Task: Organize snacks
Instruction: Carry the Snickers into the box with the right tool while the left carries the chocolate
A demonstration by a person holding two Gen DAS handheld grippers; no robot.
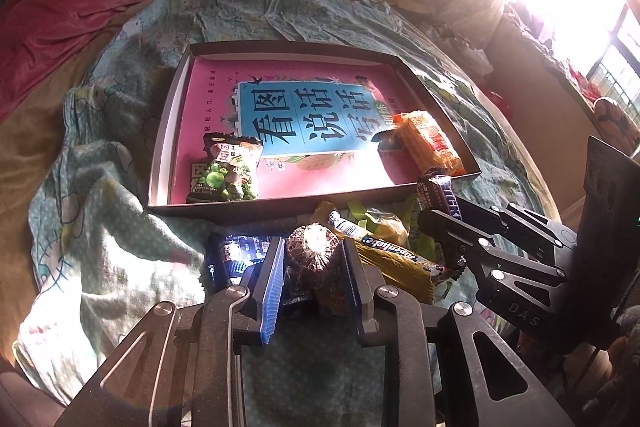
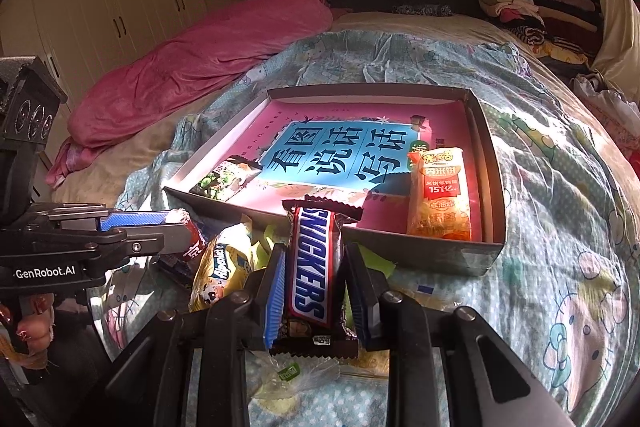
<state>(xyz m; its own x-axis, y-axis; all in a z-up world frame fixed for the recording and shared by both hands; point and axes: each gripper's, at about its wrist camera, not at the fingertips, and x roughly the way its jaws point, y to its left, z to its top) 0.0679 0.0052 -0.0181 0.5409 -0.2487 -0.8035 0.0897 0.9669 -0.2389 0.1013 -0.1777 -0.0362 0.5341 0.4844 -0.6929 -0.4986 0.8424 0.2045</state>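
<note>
My right fingers (image 2: 314, 291) are clenched on the chocolate bar (image 2: 312, 263), gripping it across its width near the lower end, so most of its length sticks up and forward toward the box (image 2: 460, 253). The bar feels like a light, fairly stiff thing inside a slick wrapper; held this low it could pivot, so I judge a grip nearer the middle would be steadier, though for a short carry into the box this one should do.

My left fingers (image 1: 314, 267) are closed around a round, brown wrapped cake (image 1: 316, 253), pads pressing on both sides of it. It looks soft and crumbly under a thin clear film, so I would squeeze only enough to lift it; too much and it will crush, too little and the film will slide.

Both snacks sit just in front of the box's near wall, above the loose pile on the bed (image 2: 560, 187): a yellow candy bag (image 2: 222, 267), a dark blue packet (image 1: 234, 255) and some green wrappers. Inside the box lie a pea packet (image 1: 226, 173) on one side and an orange rice cracker pack (image 2: 438, 195) on the other, with bare floor between them where the bar could be laid flat.
</note>
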